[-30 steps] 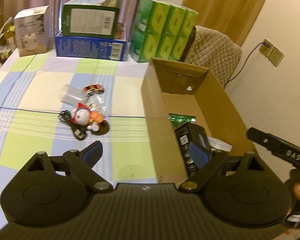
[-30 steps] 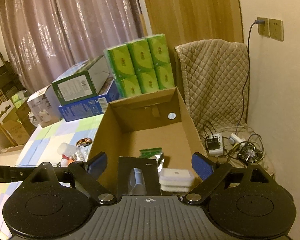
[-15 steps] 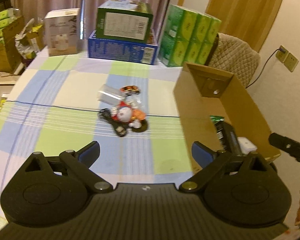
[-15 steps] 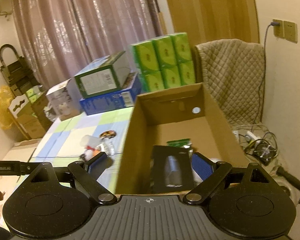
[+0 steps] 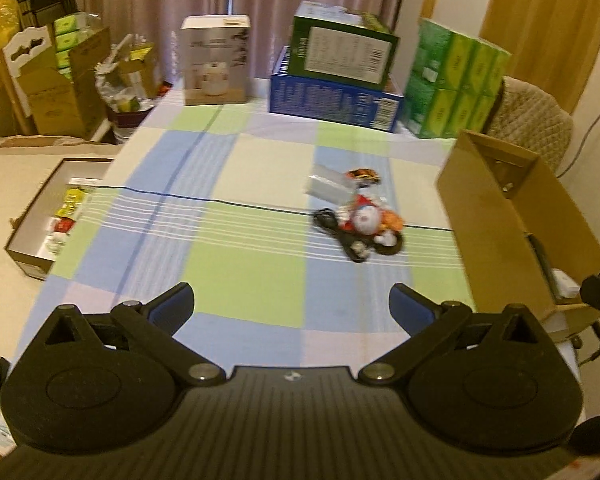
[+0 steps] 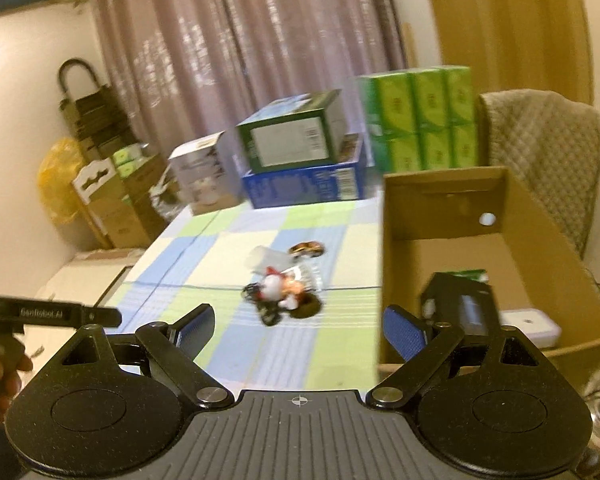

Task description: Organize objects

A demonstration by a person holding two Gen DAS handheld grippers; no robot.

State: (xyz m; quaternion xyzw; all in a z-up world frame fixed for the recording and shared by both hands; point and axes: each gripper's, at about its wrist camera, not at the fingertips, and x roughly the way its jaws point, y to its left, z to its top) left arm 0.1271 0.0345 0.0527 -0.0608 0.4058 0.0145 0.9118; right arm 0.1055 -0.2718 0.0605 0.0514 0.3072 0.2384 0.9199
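Both tongs spread wide and empty: left tongs low in frame above the checked blue-and-green desk, right tongs likewise. Small heap of toys, red-and-white figure among them, right of centre on desk. Open brown cardboard box at right edge, holding a black carton.

Toy pile on checked cloth, beside open carton.
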